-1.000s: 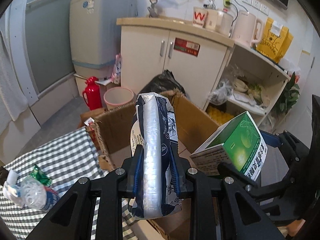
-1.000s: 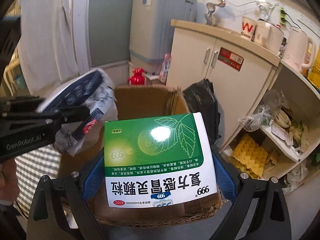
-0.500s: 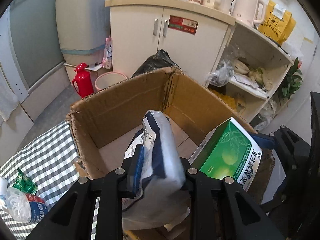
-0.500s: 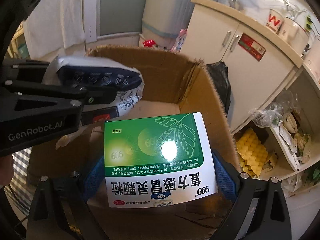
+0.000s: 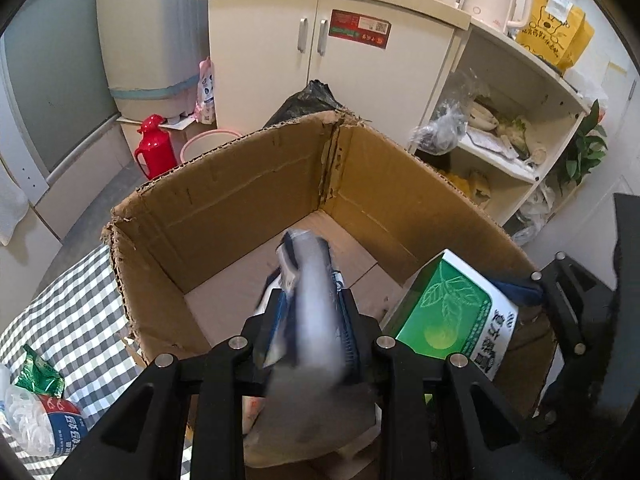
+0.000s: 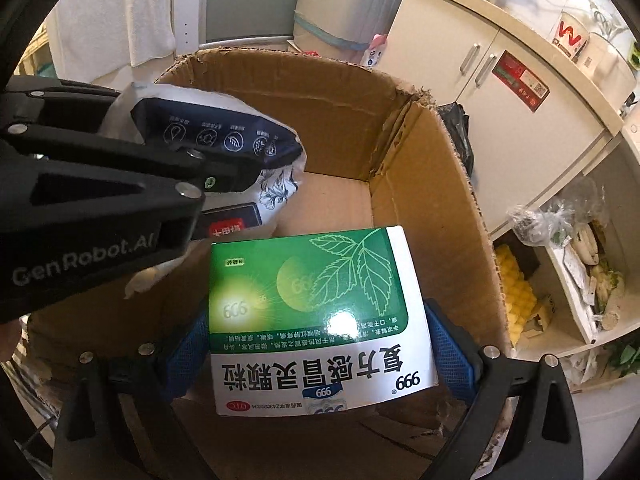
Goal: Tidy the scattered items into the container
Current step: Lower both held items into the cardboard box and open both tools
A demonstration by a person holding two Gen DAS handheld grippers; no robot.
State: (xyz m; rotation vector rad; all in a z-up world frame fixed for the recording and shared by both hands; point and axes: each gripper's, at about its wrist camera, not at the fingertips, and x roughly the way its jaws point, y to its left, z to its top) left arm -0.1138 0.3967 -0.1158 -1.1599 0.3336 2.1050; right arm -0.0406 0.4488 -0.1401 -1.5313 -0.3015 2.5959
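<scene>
Hand-held grippers (image 5: 312,312) (image 6: 316,340) w/ pack (image 5: 312,320), box (image 6: 316,312) over carton (image 5: 240,200)

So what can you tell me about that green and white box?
The green and white box is glossy printed cardboard, with leaf drawings, "999" and Chinese words. It looks closed and undented. The right gripper squeezes its two sides with blue pads, holding it tilted over the open cardboard box, not touching the floor inside.

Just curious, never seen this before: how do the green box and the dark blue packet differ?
The green box is stiff and flat-sided; the dark blue packet is soft and crumpled. The right tongs hold the box, the left tongs the packet. Both hang over the open cardboard box.
</scene>
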